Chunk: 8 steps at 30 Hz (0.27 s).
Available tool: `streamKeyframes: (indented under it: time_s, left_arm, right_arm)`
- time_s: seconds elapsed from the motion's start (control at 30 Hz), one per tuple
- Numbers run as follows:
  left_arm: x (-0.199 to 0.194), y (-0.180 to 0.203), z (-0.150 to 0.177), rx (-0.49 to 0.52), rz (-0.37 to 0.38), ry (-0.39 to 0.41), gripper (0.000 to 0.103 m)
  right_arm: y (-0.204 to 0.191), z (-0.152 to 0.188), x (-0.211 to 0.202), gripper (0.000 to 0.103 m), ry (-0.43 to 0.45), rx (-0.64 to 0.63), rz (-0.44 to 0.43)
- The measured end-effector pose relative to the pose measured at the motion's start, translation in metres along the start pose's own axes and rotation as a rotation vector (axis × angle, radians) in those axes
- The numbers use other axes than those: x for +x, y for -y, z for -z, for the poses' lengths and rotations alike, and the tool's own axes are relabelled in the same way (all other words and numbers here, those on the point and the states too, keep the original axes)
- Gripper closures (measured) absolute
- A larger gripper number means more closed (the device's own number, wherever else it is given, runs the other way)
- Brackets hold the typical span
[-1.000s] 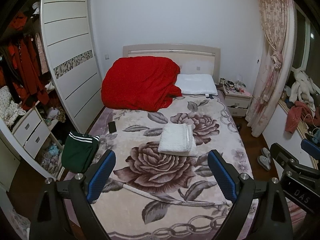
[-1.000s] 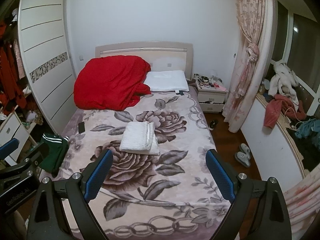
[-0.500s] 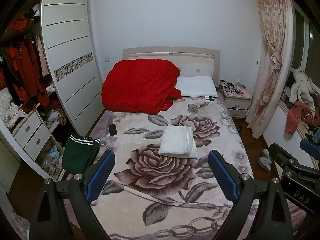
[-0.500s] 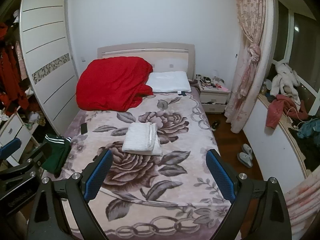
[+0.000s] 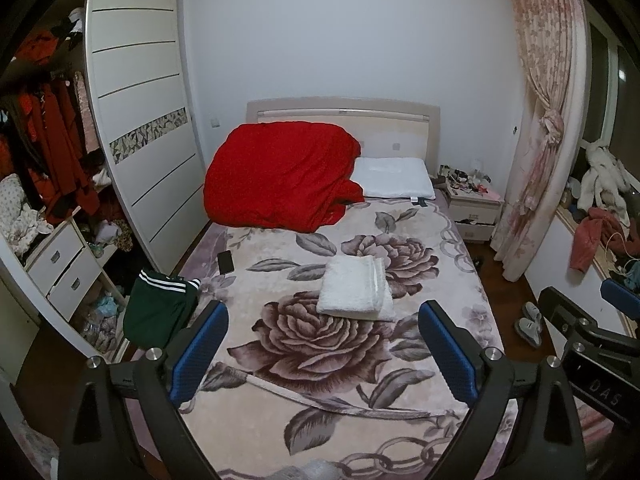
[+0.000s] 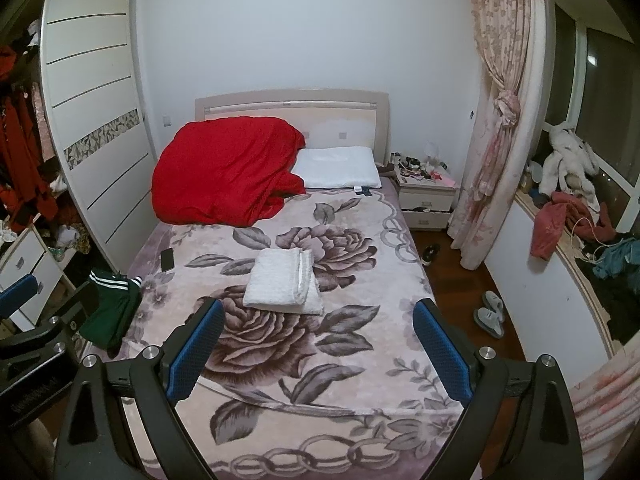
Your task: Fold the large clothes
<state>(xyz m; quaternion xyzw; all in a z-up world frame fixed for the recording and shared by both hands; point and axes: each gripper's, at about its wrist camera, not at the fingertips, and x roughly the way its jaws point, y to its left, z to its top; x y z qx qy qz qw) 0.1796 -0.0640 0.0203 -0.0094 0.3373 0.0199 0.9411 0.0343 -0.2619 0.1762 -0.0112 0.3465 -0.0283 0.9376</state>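
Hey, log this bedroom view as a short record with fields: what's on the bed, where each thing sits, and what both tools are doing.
surface: bed with floral blanket
folded item: white folded cloth, flat at the bed's middle
unfolded item: green garment with white stripes, draped over the bed's left edge
head of bed: red quilt heaped beside white pillow
small item: dark phone near the left edge
left tool: open, empty, above the bed's foot
right tool: open, empty, above the bed's foot
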Motion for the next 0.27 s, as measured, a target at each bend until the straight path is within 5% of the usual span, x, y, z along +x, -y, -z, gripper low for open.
streamKeyframes:
  time_s: [0.27]
  left_arm:
    - [-0.002, -0.0004, 0.0078, -0.008, 0.005, 0.008, 0.006]
  right_arm:
    - [0.0, 0.0026, -0.0009, 0.006, -0.001, -0.001, 0.004]
